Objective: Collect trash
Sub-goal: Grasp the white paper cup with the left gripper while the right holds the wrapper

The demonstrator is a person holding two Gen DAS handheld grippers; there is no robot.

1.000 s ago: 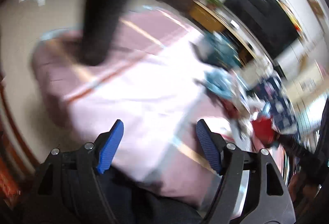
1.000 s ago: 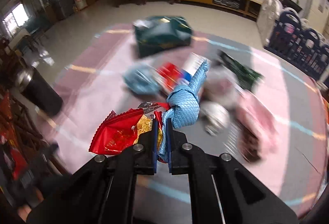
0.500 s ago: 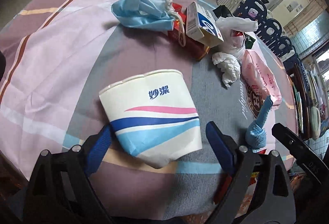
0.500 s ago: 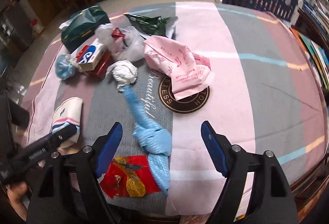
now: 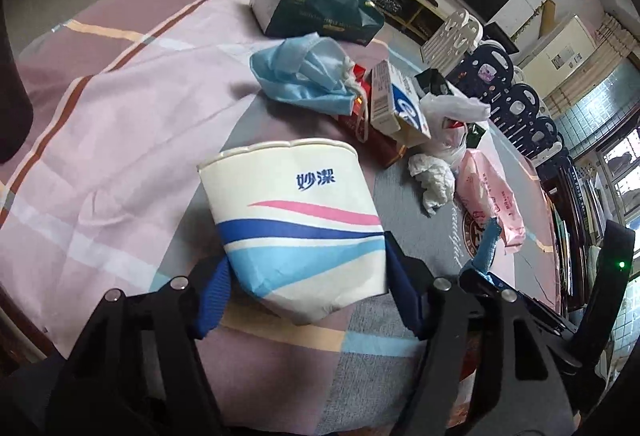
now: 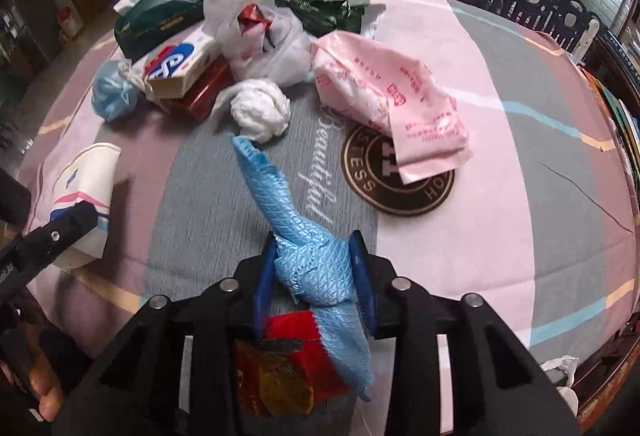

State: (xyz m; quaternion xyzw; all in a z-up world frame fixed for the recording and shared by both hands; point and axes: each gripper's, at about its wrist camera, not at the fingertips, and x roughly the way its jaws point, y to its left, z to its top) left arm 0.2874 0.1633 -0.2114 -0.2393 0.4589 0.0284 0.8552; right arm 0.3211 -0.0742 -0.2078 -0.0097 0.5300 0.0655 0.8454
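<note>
A squashed white paper cup point(image 5: 296, 220) with blue and pink stripes lies on its side on the striped tablecloth point(image 5: 120, 124). My left gripper point(image 5: 307, 260) straddles its base; its jaws are closing and both blue pads touch the cup's sides. The cup point(image 6: 86, 188) also shows at far left in the right wrist view. A knotted blue quilted cloth point(image 6: 316, 268) lies near the table's front edge, its tail pointing away. My right gripper point(image 6: 314, 256) is closing on the knot, pads against both sides. A red and gold wrapper point(image 6: 296, 332) lies under it.
Piled at the back are a blue face mask point(image 5: 304, 76), a green tissue pack point(image 5: 316, 8), a carton point(image 5: 396, 104) on a red box, a white plastic bag point(image 6: 260, 32), crumpled tissue point(image 6: 260, 108), a pink bag point(image 6: 384, 96) and a green wrapper point(image 6: 316, 8).
The left view swung from a blurred table to the cup, and its jaws narrowed onto it. The right gripper dropped the blue cloth and red wrapper, opened wide, then narrowed on the knot.
</note>
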